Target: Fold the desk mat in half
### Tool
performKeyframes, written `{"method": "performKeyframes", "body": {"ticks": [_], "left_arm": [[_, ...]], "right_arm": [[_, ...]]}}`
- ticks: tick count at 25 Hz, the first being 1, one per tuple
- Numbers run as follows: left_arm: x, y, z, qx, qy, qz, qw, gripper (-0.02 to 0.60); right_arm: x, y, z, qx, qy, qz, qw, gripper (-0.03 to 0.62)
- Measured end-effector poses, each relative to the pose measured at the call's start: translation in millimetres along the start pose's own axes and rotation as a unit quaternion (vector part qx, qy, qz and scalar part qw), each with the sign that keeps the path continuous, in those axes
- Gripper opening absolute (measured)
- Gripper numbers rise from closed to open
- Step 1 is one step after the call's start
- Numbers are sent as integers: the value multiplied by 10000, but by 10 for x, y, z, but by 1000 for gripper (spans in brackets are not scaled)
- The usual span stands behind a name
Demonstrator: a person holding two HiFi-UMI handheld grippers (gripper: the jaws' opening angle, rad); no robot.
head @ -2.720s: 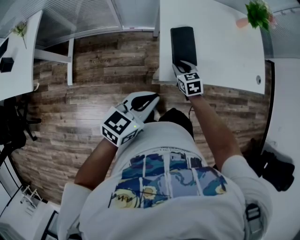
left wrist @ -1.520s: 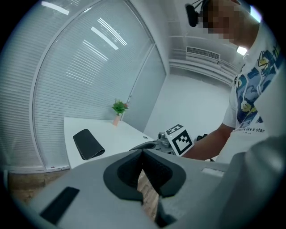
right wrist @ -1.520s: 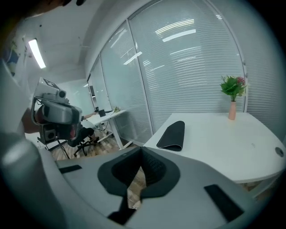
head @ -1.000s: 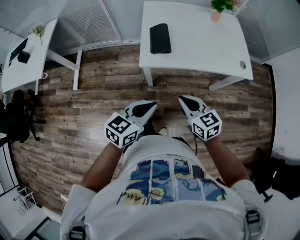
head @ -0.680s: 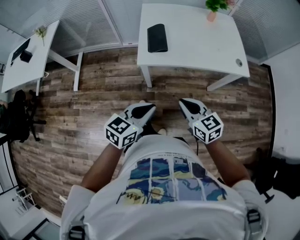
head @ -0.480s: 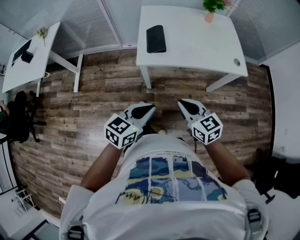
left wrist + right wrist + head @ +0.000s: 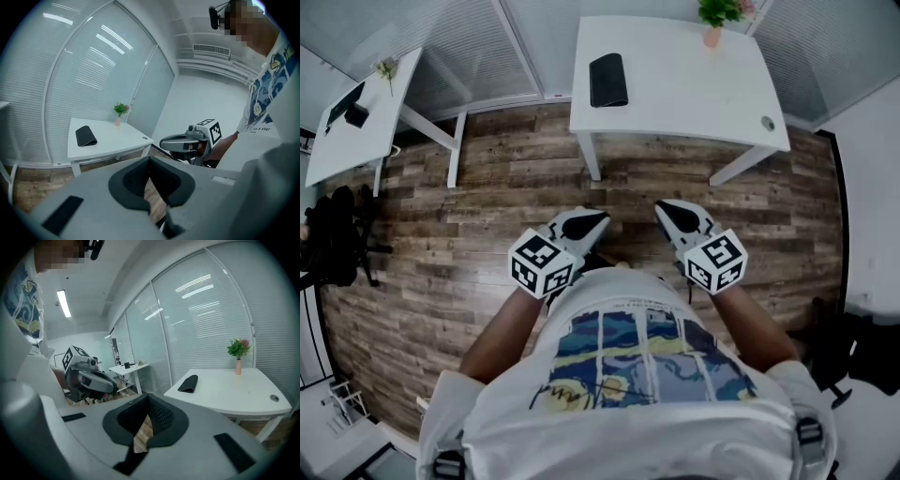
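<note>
The dark desk mat (image 7: 607,80) lies folded into a narrow strip on the left part of the white table (image 7: 694,84); it also shows in the left gripper view (image 7: 85,136) and the right gripper view (image 7: 188,383). Both grippers are held close to the person's body over the wooden floor, well short of the table. My left gripper (image 7: 605,217) (image 7: 150,159) is shut with nothing in it. My right gripper (image 7: 659,206) (image 7: 148,397) is shut and empty too. Each gripper shows in the other's view, side by side.
A small potted plant (image 7: 712,23) stands at the table's far edge. A second white desk (image 7: 356,122) stands at the left, with a black chair (image 7: 333,239) nearby. Dark objects (image 7: 862,347) lie at the right wall. Wooden floor (image 7: 487,197) lies between me and the table.
The right gripper, earlier at the near end of the mat on the table, has come away from it. Both grippers and the view have drawn back from the table.
</note>
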State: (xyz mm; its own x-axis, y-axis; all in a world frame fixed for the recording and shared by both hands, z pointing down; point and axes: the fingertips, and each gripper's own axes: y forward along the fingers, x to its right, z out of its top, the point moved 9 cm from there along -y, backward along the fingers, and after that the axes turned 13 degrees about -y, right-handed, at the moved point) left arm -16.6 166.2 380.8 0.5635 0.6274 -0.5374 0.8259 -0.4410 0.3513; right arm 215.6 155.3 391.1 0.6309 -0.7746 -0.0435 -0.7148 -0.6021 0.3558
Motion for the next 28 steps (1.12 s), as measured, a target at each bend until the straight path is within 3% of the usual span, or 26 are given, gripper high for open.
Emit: {"method": "performKeyframes", "body": {"ticks": [28], "left_arm": [[105, 38, -105, 16, -20, -13, 10000, 2]], "right_arm": [[-75, -127, -7, 17, -96, -18, 10000, -1]]}}
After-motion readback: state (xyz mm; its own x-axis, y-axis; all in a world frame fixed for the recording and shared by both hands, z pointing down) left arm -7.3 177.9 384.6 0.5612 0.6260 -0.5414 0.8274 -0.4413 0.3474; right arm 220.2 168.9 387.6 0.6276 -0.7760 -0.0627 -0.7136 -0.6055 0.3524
